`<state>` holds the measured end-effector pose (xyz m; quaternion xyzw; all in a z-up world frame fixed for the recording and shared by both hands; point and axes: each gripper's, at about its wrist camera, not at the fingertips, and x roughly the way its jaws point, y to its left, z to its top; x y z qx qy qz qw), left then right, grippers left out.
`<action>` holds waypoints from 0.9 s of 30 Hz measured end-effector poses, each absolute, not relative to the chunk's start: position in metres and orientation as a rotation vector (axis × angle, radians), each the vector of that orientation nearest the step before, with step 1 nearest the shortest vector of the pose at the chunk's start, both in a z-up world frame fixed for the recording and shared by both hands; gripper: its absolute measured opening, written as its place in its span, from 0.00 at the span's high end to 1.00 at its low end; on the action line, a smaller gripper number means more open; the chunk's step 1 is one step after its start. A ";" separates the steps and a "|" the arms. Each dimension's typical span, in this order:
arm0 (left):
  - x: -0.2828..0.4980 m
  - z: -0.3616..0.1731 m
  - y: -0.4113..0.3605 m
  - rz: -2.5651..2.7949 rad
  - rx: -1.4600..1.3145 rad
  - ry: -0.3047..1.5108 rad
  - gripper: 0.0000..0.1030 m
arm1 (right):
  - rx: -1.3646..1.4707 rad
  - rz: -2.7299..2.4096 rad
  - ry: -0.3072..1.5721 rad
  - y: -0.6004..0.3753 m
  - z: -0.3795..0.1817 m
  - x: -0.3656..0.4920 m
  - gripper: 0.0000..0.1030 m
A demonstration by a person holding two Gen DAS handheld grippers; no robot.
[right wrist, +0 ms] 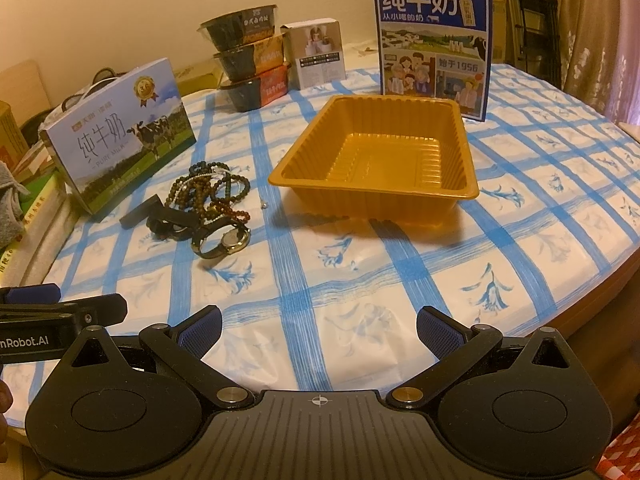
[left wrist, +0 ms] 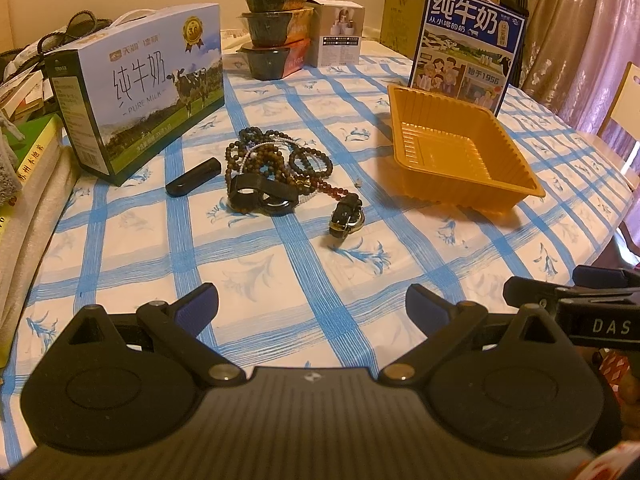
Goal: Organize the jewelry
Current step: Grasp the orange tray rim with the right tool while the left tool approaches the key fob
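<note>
A tangle of dark bead bracelets and necklaces (left wrist: 272, 156) (right wrist: 208, 188) lies on the blue-checked tablecloth. A black strap piece (left wrist: 262, 194) rests on its near side. A gold wristwatch with a black strap (left wrist: 346, 216) (right wrist: 224, 242) lies nearest me. A small black stick (left wrist: 194, 179) (right wrist: 140, 212) lies to the left. An orange plastic tray (left wrist: 460, 152) (right wrist: 380, 160) stands empty to the right. My left gripper (left wrist: 312, 308) and right gripper (right wrist: 320, 328) are both open and empty, hovering near the table's front edge, well short of the jewelry.
A milk carton box (left wrist: 144, 92) stands left of the jewelry, another blue milk box (left wrist: 468, 44) behind the tray. Stacked black bowls (left wrist: 276, 28) and a small white box (left wrist: 340, 36) sit at the back. Books (left wrist: 28, 168) lie at far left. The table edge (right wrist: 592, 300) curves away on the right.
</note>
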<state>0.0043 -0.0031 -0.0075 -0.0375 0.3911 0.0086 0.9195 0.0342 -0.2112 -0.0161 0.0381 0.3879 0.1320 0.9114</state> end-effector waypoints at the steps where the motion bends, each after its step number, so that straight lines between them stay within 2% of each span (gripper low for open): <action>1: 0.005 -0.008 -0.003 0.018 -0.078 0.805 0.03 | 0.078 0.272 0.800 -0.211 -0.016 0.034 0.00; 10: 0.006 -0.009 -0.002 0.021 -0.082 0.800 0.03 | 0.080 0.269 0.793 -0.212 -0.017 0.038 0.00; 27: 0.071 -0.042 0.009 0.050 -0.069 0.729 0.03 | 0.308 0.032 0.515 -0.294 -0.049 0.110 0.00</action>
